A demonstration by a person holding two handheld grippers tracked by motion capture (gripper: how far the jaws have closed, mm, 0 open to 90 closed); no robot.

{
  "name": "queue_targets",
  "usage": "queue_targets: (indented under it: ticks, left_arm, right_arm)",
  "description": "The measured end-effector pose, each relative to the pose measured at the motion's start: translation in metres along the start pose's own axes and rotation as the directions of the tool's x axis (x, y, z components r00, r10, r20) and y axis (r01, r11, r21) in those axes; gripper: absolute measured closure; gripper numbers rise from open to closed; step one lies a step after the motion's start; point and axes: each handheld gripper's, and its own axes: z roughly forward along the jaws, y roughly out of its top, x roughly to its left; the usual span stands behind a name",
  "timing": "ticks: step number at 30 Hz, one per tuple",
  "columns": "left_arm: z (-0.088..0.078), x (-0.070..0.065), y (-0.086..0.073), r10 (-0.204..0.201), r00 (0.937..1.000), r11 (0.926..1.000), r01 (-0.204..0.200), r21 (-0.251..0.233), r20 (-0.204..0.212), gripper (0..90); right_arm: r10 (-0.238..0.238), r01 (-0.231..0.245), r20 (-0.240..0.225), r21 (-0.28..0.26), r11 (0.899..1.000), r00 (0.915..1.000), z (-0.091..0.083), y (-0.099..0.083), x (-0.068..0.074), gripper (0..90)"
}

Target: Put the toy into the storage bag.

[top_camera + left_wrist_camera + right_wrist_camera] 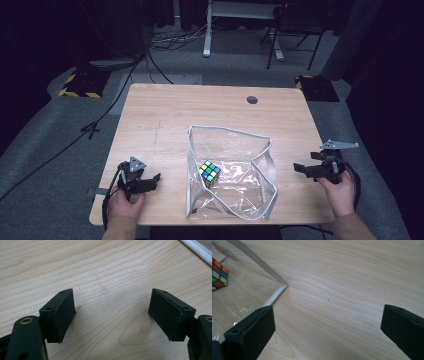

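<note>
The Rubik's cube (210, 173) sits inside the clear plastic pouch (250, 150), which lies on the wooden surface (160, 115) with its grey-trimmed mouth standing open. Judging by this, the cube is already placed in the pouch; closing the pouch, or lifting it away, looks like what may be left.

The left tool (156, 178) rests low on the surface near its left front corner, jaws spread wide with nothing between them; the left gripper view has bare wood between its pads. The right tool (298, 168) hovers just off the right side of the pouch, jaws also wide apart and empty, and the right gripper view has the pouch's grey trim (274, 296) and the cube (219, 274) off to one side.

Both tools stand close to the side edges of the surface, so outward room is short. Open wood lies behind the pouch, toward the cable hole (252, 99), and between the left tool and the pouch. The pouch's front trim lies near the front edge.
</note>
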Motion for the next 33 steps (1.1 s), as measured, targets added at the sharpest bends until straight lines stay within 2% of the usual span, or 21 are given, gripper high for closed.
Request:
queue_targets:
  ticks: [7,9,11,15,24,29,32,33]
  left_arm:
    - [0.0,0.0,0.0,0.0,1.0,1.0,0.0,-0.001,-0.002,21.7]
    - [0.0,0.0,0.0,-0.004,1.0,1.0,0.004,-0.003,-0.002,21.7]
    - [0.0,0.0,0.0,-0.004,1.0,1.0,0.004,-0.002,-0.001,21.7]
    - [0.0,-0.001,0.0,-0.01,0.9999,0.9999,0.01,-0.003,-0.004,21.7]
    - [0.0,-0.001,0.0,-0.009,0.9999,1.0,0.009,-0.004,-0.006,21.7]
    - [0.0,-0.001,0.0,-0.01,0.9999,0.9999,0.01,-0.004,-0.004,21.7]
    - [0.0,-0.001,0.0,-0.009,0.9999,1.0,0.009,-0.004,-0.006,21.7]
    - [0.0,-0.001,0.0,-0.009,0.9999,0.9999,0.009,-0.004,-0.006,21.6]
  right_arm:
    - [0.008,-0.009,0.03,0.025,1.0,0.9995,0.012,-0.017,-0.001,0.0]
    - [-0.004,0.002,0.052,0.043,0.999,0.9987,0.015,-0.019,0.0,0.0]
    - [-0.011,0.009,0.059,0.024,1.0,0.9982,0.017,-0.023,0.002,0.0]
    - [-0.006,0.004,0.072,0.021,1.0,0.9974,0.02,-0.029,0.003,0.0]
    - [-0.059,0.052,0.11,0.065,0.997,0.9922,0.031,-0.041,0.009,0.0]
    - [-0.049,0.044,0.129,0.039,0.998,0.9904,0.034,-0.046,0.008,0.0]
    - [-0.028,0.024,0.17,0.022,0.999,0.9851,0.039,-0.05,0.007,0.0]
    - [-0.014,0.01,0.169,0.025,1.0,0.9855,0.041,-0.051,0.007,0.0]
